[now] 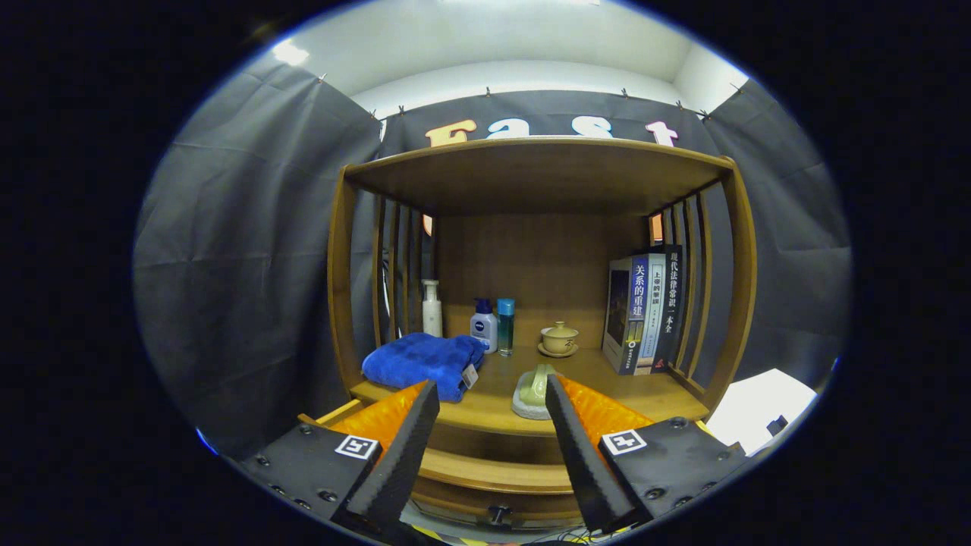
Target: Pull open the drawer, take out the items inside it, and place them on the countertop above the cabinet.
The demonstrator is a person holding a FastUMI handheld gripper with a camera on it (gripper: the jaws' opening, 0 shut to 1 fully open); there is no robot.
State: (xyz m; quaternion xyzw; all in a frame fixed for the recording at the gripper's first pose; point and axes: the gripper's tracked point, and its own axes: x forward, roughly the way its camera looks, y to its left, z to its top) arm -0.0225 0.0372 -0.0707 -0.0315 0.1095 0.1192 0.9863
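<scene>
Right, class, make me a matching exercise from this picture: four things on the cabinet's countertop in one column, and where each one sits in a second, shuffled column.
Things:
1. blue towel
2. books
3. lidded teacup
4. white pump bottle

Places:
A. upright against the right-hand slats
B. back left corner, behind the towel
C. front left, beyond the left finger
D. on a saucer, centre back

Pairs: 1-C, 2-A, 3-D, 4-B.

The gripper is open, holding nothing.
</scene>
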